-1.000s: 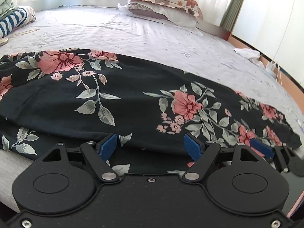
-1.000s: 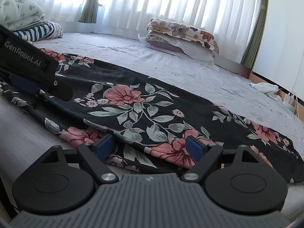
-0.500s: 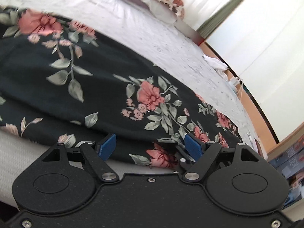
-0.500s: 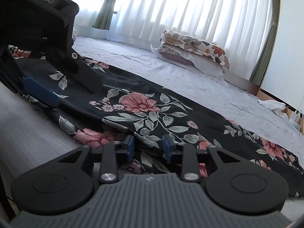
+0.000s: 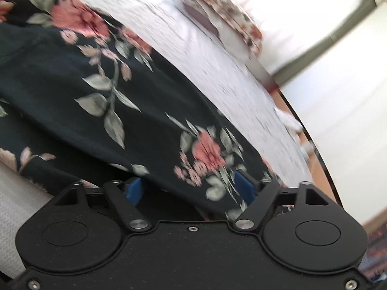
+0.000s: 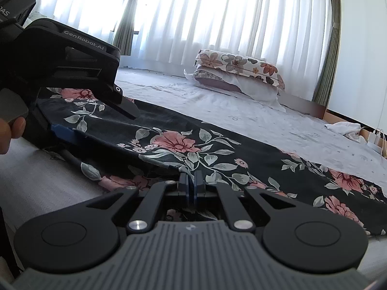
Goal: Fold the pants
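Observation:
Black pants with pink flowers and green leaves (image 6: 217,149) lie spread across the bed; they fill the left wrist view (image 5: 101,91), which is blurred. My right gripper (image 6: 192,183) is shut on the near edge of the pants. My left gripper (image 5: 191,188) is open, its blue pads either side of the near edge of the cloth, which drapes over the gap. The left gripper also shows in the right wrist view (image 6: 63,130) at the far left, one blue pad under a raised fold of the pants.
The bed has a pale grey sheet (image 6: 254,118). Two stacked pillows (image 6: 237,72) lie at the far side by white curtains (image 6: 217,12). A white cloth (image 6: 343,128) lies at the right bed edge. A person's finger (image 6: 9,130) shows at the left.
My right gripper has closed on the near edge of the pants. My left gripper has tilted and slid in under the cloth edge, lifting a fold.

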### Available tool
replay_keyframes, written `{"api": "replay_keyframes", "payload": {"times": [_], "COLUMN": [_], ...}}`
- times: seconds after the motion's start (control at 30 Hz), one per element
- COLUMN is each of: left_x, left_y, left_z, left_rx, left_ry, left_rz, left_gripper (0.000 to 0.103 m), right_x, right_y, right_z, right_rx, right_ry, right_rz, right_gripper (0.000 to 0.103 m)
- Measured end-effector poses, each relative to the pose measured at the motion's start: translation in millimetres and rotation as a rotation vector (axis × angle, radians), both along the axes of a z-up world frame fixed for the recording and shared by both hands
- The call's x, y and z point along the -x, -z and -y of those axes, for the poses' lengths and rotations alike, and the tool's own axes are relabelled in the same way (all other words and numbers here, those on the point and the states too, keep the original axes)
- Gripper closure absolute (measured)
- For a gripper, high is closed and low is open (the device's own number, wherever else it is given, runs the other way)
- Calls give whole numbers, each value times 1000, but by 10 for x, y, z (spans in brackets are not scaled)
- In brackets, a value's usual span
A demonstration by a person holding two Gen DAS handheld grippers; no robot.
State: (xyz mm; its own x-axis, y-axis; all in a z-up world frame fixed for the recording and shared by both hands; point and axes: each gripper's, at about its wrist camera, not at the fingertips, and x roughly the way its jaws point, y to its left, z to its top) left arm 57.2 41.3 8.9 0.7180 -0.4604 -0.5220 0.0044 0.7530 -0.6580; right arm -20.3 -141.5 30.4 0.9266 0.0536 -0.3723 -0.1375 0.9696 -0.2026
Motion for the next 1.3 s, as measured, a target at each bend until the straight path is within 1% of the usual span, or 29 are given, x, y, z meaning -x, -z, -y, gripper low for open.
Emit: {"api": "replay_keyframes", "payload": {"times": [0.03, 0.07, 0.1, 0.13, 0.17, 0.2, 0.23, 0.3, 0.43, 0.47, 0.6, 0.73, 0.83, 0.93, 1.0, 1.1, 1.13, 1.17, 1.2, 1.27, 1.3], "left_x": [7, 4, 3, 18, 44, 75, 106, 152, 212, 219, 257, 325, 354, 381, 380, 330, 296, 254, 213, 134, 106], "left_y": [-8, -18, -22, -24, -35, -54, -86, -150, -267, -282, -303, -258, -210, -181, -179, -162, -149, -133, -111, -58, -33], "left_z": [19, 45, 64, 70, 75, 85, 99, 104, 31, 14, -41, -97, -140, -164, -160, -166, -167, -164, -163, -155, -148], "left_rx": [-41, -91, -130, -145, -155, -173, -196, -220, -182, -178, -190, -218, -220, -228, -234, -213, -199, -184, -170, -153, -153], "left_ry": [-32, -50, -53, -54, -53, -47, -45, -49, -54, -56, -67, -83, -90, -95, -91, -81, -81, -79, -81, -89, -98], "left_rz": [6, 2, -1, 7, 19, 33, 51, 84, 102, 103, 99, 78, 54, 44, 43, 36, 29, 24, 15, -8, -18], "left_gripper": [70, 97, 98, 98, 100, 100, 101, 101, 101, 101, 101, 101, 101, 101, 101, 100, 98, 93, 91, 89, 89], "right_x": [4, 4, 7, 14, 18, 17, 6, -20, -88, -102, -124, -96, -102, -91, -84, -138, -168, -194, -220, -270, -286], "right_y": [11, 32, 51, 74, 92, 108, 121, 130, 120, 117, 127, 142, 128, 116, 90, 84, 91, 98, 107, 125, 130], "right_z": [7, 15, 17, 13, 4, -3, -9, -10, 44, 68, 239, 602, 905, 1228, 1415, 1574, 1604, 1628, 1637, 1650, 1656], "right_rx": [-2, -2, 2, 12, 28, 47, 67, 91, 102, 106, 142, 148, 159, 127, 102, 120, 133, 145, 160, 184, 185], "right_ry": [3, 6, 11, 26, 47, 52, 57, 70, 95, 109, 216, 350, 460, 556, 593, 604, 602, 600, 596, 586, 581], "right_rz": [-5, -12, -16, -11, 0, 6, 8, 17, 14, 16, 20, 9, 1, -6, -5, -12, -16, -22, -25, -29, -30], "right_gripper": [96, 96, 95, 87, 72, 64, 57, 52, 45, 45, 44, 44, 44, 44, 43, 34, 34, 33, 33, 33, 33]}}
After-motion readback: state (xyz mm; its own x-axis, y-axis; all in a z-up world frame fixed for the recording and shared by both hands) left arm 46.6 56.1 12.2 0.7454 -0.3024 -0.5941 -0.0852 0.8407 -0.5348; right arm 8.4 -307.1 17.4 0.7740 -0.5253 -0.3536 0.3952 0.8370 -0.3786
